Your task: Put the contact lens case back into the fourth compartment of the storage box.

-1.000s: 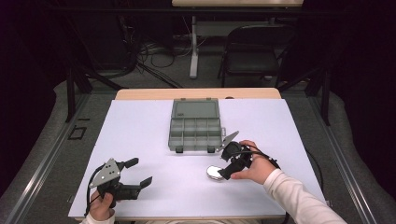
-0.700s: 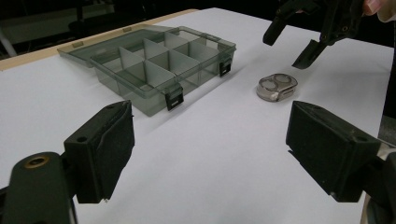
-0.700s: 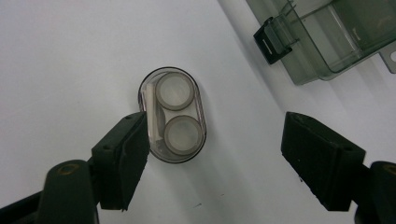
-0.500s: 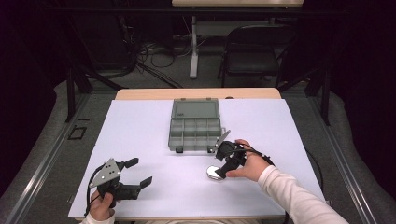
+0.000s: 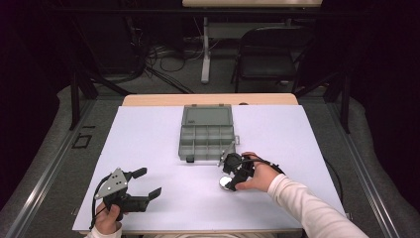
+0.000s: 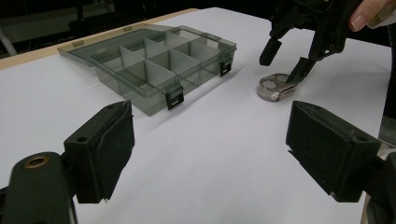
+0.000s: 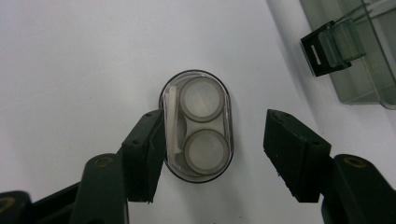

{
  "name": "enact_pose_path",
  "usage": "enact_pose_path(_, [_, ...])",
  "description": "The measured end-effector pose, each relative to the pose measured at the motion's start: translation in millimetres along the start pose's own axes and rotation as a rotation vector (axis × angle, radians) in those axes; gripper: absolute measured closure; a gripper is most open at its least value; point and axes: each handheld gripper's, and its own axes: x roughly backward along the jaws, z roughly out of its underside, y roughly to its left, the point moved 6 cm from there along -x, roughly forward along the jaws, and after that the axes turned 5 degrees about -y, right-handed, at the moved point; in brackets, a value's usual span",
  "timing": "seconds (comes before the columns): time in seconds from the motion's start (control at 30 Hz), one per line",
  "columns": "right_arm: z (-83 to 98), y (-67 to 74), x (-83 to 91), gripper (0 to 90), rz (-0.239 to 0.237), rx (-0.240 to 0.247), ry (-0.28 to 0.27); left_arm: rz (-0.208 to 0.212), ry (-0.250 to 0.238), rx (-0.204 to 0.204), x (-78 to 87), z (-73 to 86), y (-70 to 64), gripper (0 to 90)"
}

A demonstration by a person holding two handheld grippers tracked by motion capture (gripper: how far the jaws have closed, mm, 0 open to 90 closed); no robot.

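Note:
A small clear oval case [image 7: 196, 126] with two round discs inside lies on the white table [image 5: 297, 144], a little in front of the grey compartment box [image 5: 206, 134]. My right gripper [image 7: 217, 154] points down over the case [image 5: 227, 183], which sits between its jaws. Those jaws have just been closing; the left pad [image 7: 148, 154] is at the case's edge, and a gap remains at the right pad [image 7: 286, 149]. My left gripper [image 5: 148, 182] stands open near the front left of the table, holding nothing. From the left gripper view, the right gripper [image 6: 285, 65] hangs over the case [image 6: 275, 87].
The compartment box [image 6: 154, 65] is open, its lid laid back flat, with black latches on the front wall. A black chair [image 5: 270, 54] and table legs stand beyond the far edge. White tabletop stretches between my two grippers.
My right gripper has come down and slightly left over the oval case, and its jaws have narrowed around it. The left gripper has stayed where it was.

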Motion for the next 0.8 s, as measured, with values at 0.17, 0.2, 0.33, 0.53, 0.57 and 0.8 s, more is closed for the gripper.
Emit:
enact_pose_path(0.17, [-0.5, 1.1, -3.3, 42.4, -0.016, 0.009, 0.005, 0.001, 0.002, 0.0, 0.2, 0.1, 0.1, 15.9])
enact_pose_path(0.2, [-1.2, 1.8, -3.6, 43.4, -0.025, 0.016, 0.004, 0.0, 0.0, 0.0, 0.0, 0.1, 0.1, 15.9])
enact_pose_path(0.33, [0.1, 3.5, -5.3, 43.2, -0.035, 0.022, 0.021, 0.001, 0.003, 0.0, 0.4, 0.1, 0.2, 15.9])
enact_pose_path(0.53, [1.2, 6.2, -8.2, 42.3, -0.04, 0.028, 0.039, 0.001, 0.001, -0.001, 0.0, 0.1, 0.0, 15.9])
enact_pose_path(0.57, [1.3, 6.3, -9.6, 41.0, -0.038, 0.026, 0.041, 0.0, 0.001, -0.001, 0.0, 0.1, -0.1, 15.9])
enact_pose_path(0.8, [2.0, 4.0, -12.5, 38.6, -0.023, 0.027, 0.048, 0.002, 0.004, -0.002, 0.3, 0.2, 0.1, 15.9])
